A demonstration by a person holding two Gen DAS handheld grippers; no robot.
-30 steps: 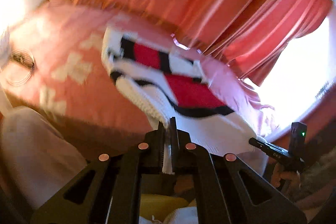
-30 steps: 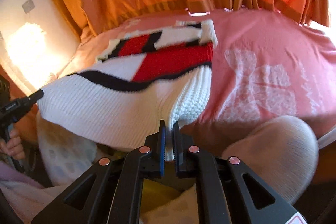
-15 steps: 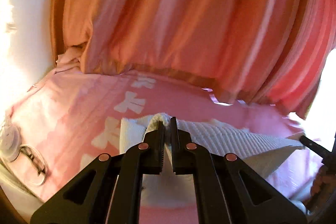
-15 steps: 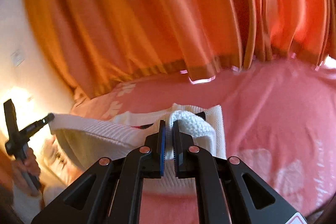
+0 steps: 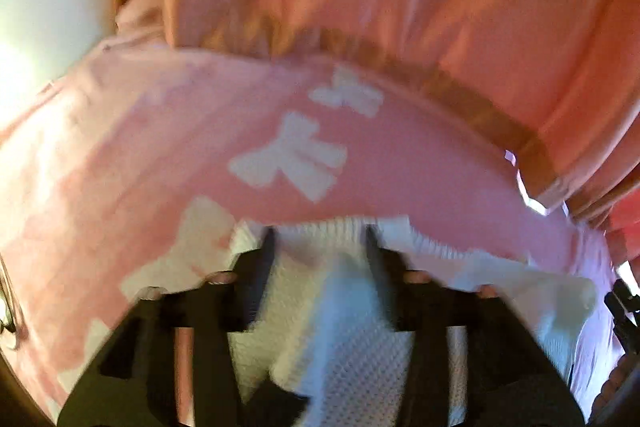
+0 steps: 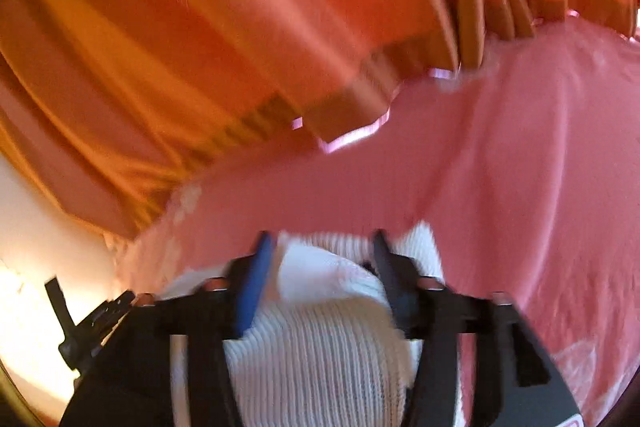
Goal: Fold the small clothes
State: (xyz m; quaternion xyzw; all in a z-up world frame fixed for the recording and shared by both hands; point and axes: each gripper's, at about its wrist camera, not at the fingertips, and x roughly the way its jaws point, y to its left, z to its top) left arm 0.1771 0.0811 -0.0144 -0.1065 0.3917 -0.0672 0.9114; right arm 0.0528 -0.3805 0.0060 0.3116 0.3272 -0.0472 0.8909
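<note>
Orange curtain [image 6: 224,39]: hangs behind the bed, hem brushing its far edge. Pink bedspread [image 5: 132,147], white bow print: the folding surface, landmark for all below. White knit sweater [image 5: 344,327]: lies on the bedspread at its near side, folded over on itself, hem carried toward the curtain. Left gripper [image 5: 320,239]: jaws have just been opening, now spread, sweater's left corner loose between them, apparently released to settle. Right gripper [image 6: 320,243]: likewise just opened, spread over the right corner, pads off the knit.
</note>
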